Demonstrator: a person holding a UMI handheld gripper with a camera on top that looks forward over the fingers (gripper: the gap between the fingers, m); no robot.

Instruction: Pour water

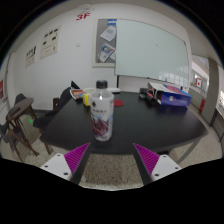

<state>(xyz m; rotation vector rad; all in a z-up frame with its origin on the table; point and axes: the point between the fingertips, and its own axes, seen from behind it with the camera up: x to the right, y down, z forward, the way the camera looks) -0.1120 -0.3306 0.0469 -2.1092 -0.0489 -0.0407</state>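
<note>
1. The gripper point(111, 160) shows as 2 fingers, 1 at each side.
2. Each finger point(70, 160) bears a bright magenta pad on its inner face, triangular in outline and narrowing toward the tip.
3. The left pad point(76, 155) and the right pad point(149, 155) match in colour and shape.
4. Outside each pad runs a pale grey-white finger body point(58, 170).
</note>
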